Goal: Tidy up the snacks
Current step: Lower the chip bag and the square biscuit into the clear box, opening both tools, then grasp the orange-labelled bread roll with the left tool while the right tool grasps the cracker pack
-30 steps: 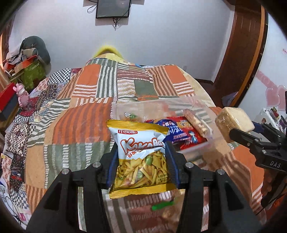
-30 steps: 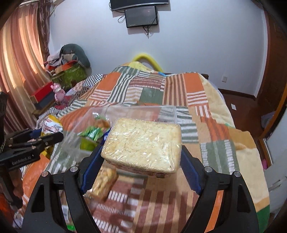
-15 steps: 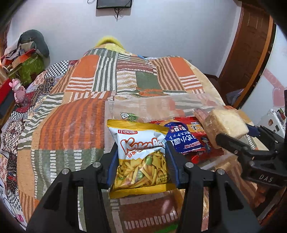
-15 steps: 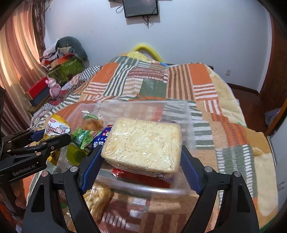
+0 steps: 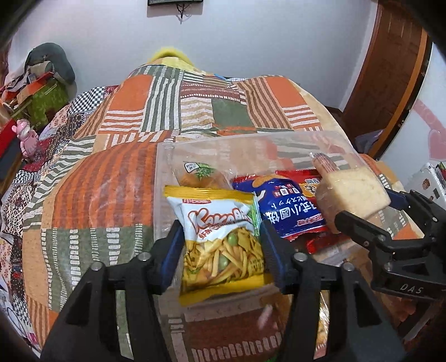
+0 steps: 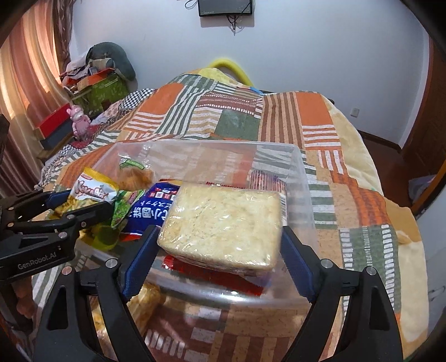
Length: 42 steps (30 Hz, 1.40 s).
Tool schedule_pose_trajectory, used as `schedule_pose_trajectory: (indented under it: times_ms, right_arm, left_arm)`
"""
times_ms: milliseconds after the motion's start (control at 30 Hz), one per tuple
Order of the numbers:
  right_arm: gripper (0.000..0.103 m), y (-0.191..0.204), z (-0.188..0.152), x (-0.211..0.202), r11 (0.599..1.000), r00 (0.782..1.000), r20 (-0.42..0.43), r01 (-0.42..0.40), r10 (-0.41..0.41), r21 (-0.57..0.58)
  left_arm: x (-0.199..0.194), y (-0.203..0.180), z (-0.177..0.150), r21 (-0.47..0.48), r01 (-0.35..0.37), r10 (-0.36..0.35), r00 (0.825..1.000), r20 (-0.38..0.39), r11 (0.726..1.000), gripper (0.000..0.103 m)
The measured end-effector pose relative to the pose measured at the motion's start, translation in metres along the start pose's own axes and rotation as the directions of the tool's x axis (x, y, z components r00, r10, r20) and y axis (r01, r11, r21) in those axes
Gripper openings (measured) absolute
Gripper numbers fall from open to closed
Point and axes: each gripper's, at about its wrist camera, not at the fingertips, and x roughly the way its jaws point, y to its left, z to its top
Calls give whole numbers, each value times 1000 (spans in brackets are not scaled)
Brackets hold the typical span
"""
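While its jaws are opening, the left hand-held gripper (image 5: 223,245) has the yellow-and-white chip bag (image 5: 220,236) between its blue pads (image 5: 170,254), and a slight gap is seen on each side of the bag, so no firm grip is shown. The bag is set upright at the near left end of the clear plastic container (image 5: 251,144), its lower edge at the container's near wall. Just beyond it, a clear-wrapped pastry with a green label (image 5: 202,174) is seen, and to its right a blue snack packet (image 5: 287,206) is laid over red packets (image 5: 312,242).

The right hand-held gripper (image 6: 220,250) is also opening, with the wrapped noodle block (image 6: 223,228) between its pads (image 6: 138,264); the left pad is seen just beside the block's edge, and whether the right pad is pressed on it cannot be told. The block is placed over the red packets at the right side of the container, tilted slightly, its far edge near the container's right wall.

The container is set on a patchwork quilt (image 6: 320,117) covering a bed. At the bed's far left, a pink toy figure (image 6: 79,119) and a pile of boxes and clothes (image 6: 97,75) are seen. A dark screen (image 6: 225,8) is mounted on the white wall.
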Motion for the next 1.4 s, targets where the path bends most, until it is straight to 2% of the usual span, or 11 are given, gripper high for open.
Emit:
schedule_pose_trajectory:
  times_ms: [67,333,433,767,933,1167,1367,1400]
  right_arm:
    - [84,-3,0,-2,1000,1000,-7,-17,17,11]
    - [85,-3,-7,-28,999,999,0,-34,34,11]
    - [85,2,-13,-45,999,999,13,-50,50,1]
    - [87,32,-45,-93,993,993,36,-111,113,-45]
    - [88,49,-69,-102,988,990,16,-142,143,-57]
    - [87,66,-105,-99,985,988,-51,-153,149,-85]
    - [85,79,-129,-89,976,978,-122,-185,171,-113]
    - [83,81,-131,-87,974,974,-134,-196,180,-115]
  left_arm:
    - [-5,-1,-2,-1,0,0,1000,1,1000,65]
    - [-47,3,-10,6,-19,18,999,44,1000,74]
    - [-67,5,-16,17,-37,36,998,59,999,82]
    - [-125,10,-63,57,-80,77,996,53,995,90]
    - [-134,13,-102,36,-64,64,998,-6,997,92]
    - [-114,4,-156,11,-23,24,989,-146,1000,92]
    - [-104,-1,-183,25,-37,41,981,-189,999,92]
    - [-103,0,-185,28,-42,47,981,-188,999,92]
